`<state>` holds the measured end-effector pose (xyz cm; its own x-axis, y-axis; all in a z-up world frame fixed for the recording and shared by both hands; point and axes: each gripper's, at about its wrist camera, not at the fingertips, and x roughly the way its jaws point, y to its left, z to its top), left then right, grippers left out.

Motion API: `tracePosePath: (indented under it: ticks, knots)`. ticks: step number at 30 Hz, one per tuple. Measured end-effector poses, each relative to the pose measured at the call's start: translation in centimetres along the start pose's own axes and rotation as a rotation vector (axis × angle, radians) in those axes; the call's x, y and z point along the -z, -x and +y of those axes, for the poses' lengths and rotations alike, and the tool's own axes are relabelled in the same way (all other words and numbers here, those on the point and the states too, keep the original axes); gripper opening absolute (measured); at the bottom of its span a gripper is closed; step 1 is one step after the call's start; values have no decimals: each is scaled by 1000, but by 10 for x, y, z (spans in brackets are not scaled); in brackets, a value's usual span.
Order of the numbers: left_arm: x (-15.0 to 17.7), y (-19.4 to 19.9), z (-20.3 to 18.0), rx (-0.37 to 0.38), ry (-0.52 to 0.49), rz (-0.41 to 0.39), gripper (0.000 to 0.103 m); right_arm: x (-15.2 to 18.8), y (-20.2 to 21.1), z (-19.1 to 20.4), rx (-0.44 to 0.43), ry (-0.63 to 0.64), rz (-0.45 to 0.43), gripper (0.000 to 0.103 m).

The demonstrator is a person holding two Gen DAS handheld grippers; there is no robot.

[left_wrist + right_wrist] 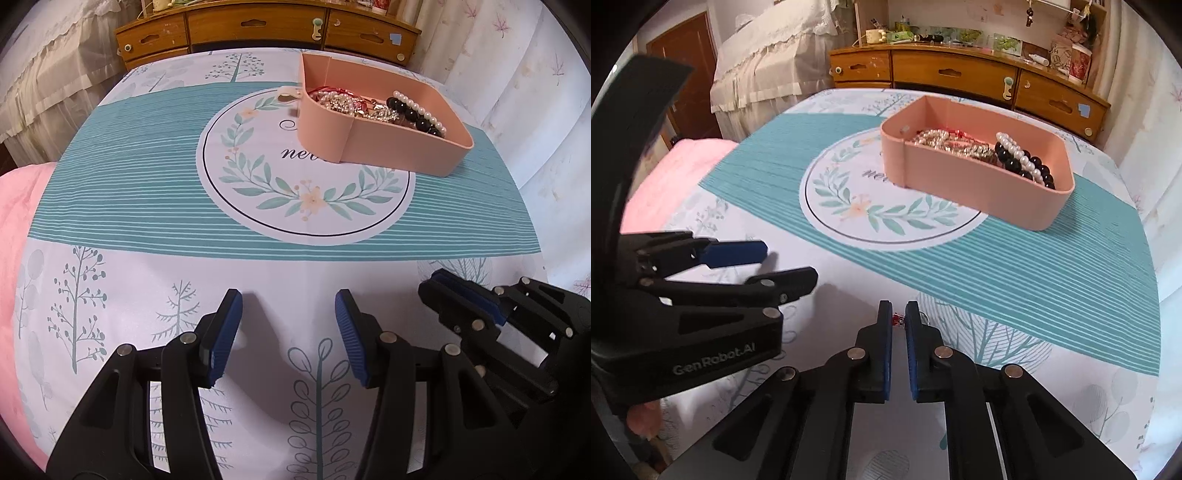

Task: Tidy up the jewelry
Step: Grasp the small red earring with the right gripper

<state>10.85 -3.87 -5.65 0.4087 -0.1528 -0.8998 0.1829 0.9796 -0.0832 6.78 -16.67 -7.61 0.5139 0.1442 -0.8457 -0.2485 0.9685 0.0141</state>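
Right gripper (898, 314) sits closest to the lens, jaws pinched nearly shut on a small trinket (897, 319) with a red bit and what looks like a thin silver loop; too tiny to say exactly what it is. Left gripper (288, 306) hangs about half open just beside it, holding nothing. Both are over the tablecloth (147, 206) near its front edge, while the pink box (979, 184) lies well ahead and a bit right of the right jaws, long side running left-near to right-far. So probably the right hand carries forward. Inside are gold chains (945, 142) and a black-and-pearl bracelet (1023, 160).
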Motion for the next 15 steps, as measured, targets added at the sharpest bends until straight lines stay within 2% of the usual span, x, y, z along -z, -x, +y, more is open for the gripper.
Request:
tracePosePath:
  ticks: [8,12,15]
  knots:
    - [-11,19,1,-29,-10,-60,49,-18,31,-16,-30,-53,-76,7]
    - [-29,28,3,-41,-5,-83,49,-33,47,-26,-36,-82,-117,7]
    - [-50,39,6,-39,4,-123,58,-48,57,-35,-28,-103,-145,7]
